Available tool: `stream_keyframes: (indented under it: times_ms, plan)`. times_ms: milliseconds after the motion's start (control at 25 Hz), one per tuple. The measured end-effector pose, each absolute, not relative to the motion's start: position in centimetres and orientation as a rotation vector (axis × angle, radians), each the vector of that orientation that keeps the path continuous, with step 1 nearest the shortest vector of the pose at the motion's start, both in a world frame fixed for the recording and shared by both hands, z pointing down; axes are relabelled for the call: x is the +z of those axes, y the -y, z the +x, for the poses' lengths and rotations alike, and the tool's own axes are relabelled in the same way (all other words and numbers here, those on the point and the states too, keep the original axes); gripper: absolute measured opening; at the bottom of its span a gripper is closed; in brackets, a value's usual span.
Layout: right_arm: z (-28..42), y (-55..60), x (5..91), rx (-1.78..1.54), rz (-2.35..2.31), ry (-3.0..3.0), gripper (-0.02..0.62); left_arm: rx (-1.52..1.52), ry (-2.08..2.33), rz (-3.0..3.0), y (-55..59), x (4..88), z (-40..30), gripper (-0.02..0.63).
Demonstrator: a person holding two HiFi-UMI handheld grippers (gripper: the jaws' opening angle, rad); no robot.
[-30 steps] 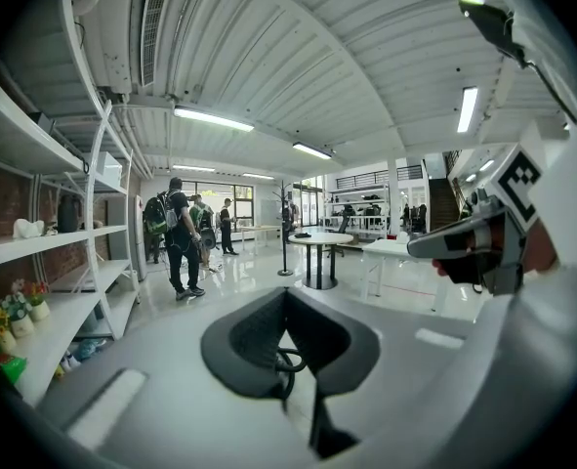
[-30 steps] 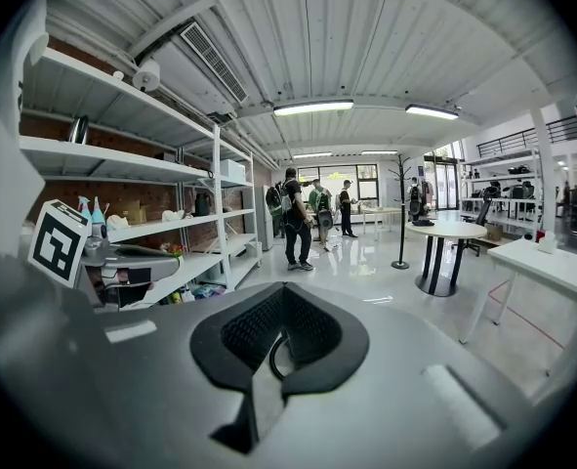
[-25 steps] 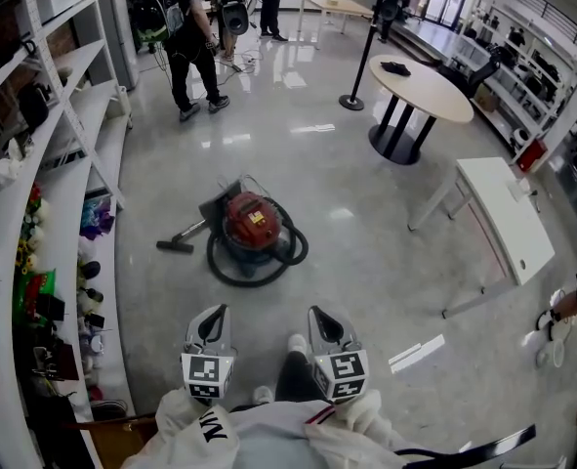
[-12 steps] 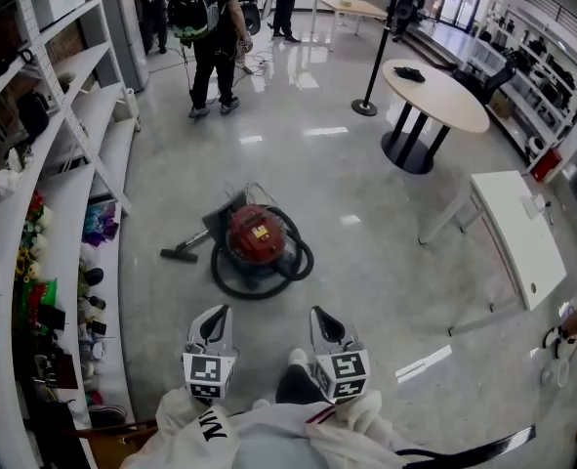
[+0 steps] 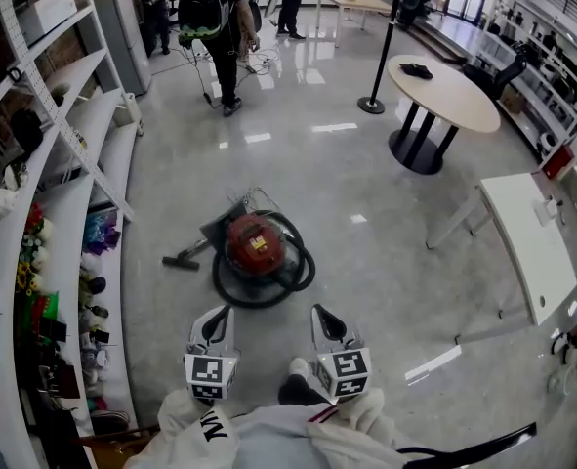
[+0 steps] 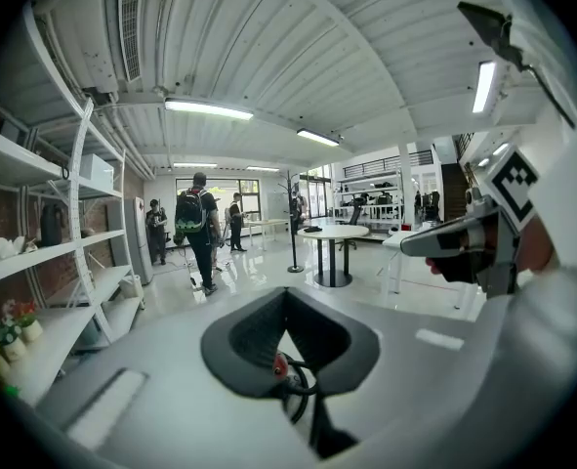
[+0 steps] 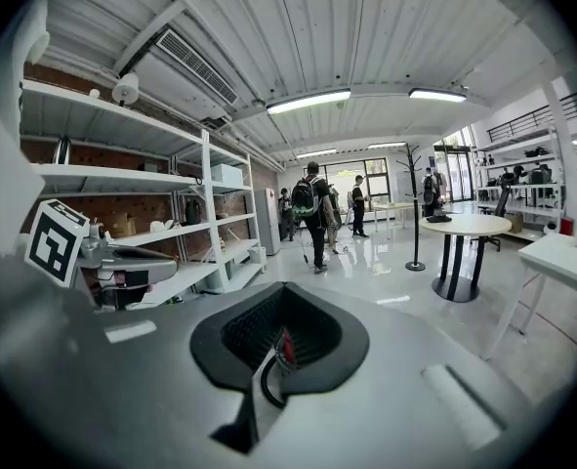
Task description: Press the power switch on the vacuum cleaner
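Vacuum cleaner [image 5: 255,244] sits on the floor [image 5: 386,252], hose [image 5: 303,265] looped round it, well apart from both grippers. Left gripper [image 5: 214,321] and right gripper [image 5: 324,321] are side by side, both clenched on nothing.

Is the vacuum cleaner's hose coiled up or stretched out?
Coiled: the black hose loops in a ring around the red vacuum cleaner.

The vacuum cleaner [image 5: 256,242] sits on the floor [image 5: 386,262]. Shelves [image 5: 68,179] run along its left. A round worktop [image 5: 449,94] stands behind it, to the right.
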State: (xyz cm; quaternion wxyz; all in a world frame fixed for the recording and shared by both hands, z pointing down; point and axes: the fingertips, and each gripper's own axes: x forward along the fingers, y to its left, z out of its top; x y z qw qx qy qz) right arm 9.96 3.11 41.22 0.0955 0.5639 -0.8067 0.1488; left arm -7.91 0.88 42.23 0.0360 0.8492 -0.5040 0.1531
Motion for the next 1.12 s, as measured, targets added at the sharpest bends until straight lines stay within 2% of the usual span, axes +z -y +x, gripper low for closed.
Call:
stream_keyframes:
  times_ms: [520, 1120]
  plan:
    - [13.3, 1.5, 42.2, 0.480, 1.607, 2.430, 0.000, 0.509, 1.594, 2.567, 2.7, 42.3, -4.3, -0.001]
    - [13.3, 3.7, 42.2, 0.472, 1.529, 2.495, 0.000, 0.509, 1.665, 2.522, 3.7, 41.7, -3.9, -0.001]
